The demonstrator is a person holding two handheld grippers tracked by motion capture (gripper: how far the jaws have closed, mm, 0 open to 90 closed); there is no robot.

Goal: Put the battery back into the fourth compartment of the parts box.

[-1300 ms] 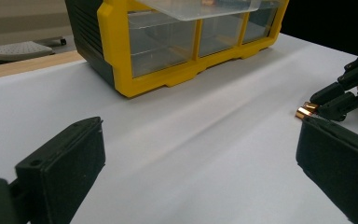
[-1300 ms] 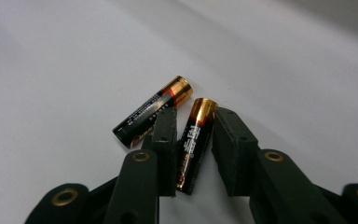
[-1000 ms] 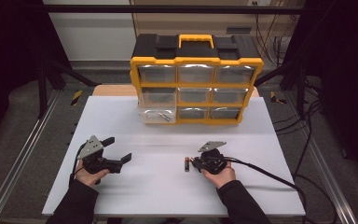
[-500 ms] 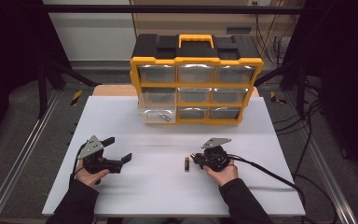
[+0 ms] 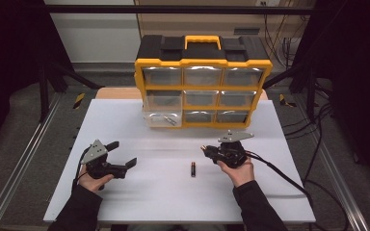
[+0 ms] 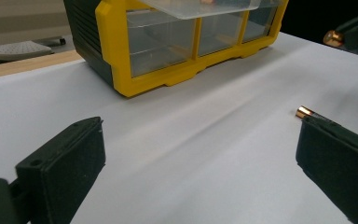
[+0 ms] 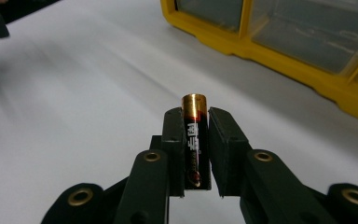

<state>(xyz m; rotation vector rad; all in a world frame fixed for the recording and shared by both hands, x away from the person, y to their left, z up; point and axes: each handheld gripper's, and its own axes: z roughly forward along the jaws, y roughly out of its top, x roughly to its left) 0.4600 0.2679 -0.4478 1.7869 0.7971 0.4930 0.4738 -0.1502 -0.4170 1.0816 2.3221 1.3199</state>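
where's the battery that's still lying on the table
In the high view the small black battery with a copper-coloured end lies loose on the white table, between the left gripper and the right gripper, nearer the right one, in front of the yellow drawer organiser.

Dim dark surroundings, bright white table [image 5: 125, 120], soft blur in close-ups.

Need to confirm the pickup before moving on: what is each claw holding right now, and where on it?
The right claw clamps a battery along its body, gold end poking out past the tips. The left claw is open, holding nothing.
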